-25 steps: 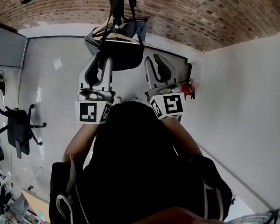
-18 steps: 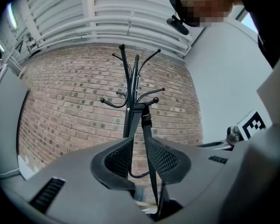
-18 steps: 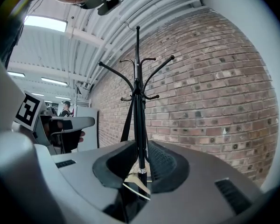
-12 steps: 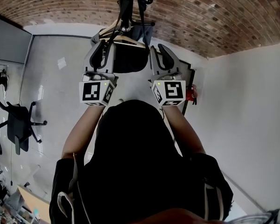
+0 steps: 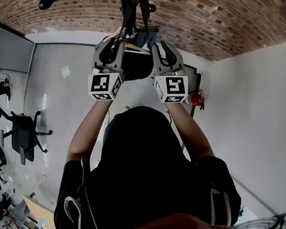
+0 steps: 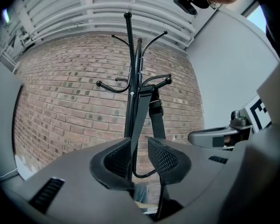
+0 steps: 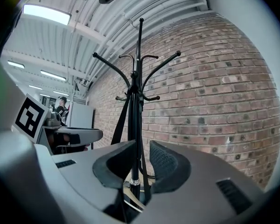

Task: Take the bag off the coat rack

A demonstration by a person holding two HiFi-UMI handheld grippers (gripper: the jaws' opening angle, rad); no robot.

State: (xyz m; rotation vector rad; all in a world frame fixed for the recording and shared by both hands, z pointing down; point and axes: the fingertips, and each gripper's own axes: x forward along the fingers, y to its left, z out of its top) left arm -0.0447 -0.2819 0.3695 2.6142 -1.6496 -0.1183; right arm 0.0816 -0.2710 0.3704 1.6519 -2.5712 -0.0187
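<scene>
Bag point(image 5: 135, 67) is hung by its strap point(image 6: 140, 111) on the coat rack point(image 6: 129, 55); left tool point(image 6: 139, 158) is spread around the strap, right tool point(image 7: 141, 164) is spread, rack pole seen between its jaws

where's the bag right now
In the head view the bag hangs top centre from the coat rack, between the left gripper and the right gripper.

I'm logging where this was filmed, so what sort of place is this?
Probably an office or studio workspace indoors: a bare brick wall, wheeled office chairs, and strip lights on a ribbed ceiling.
</scene>
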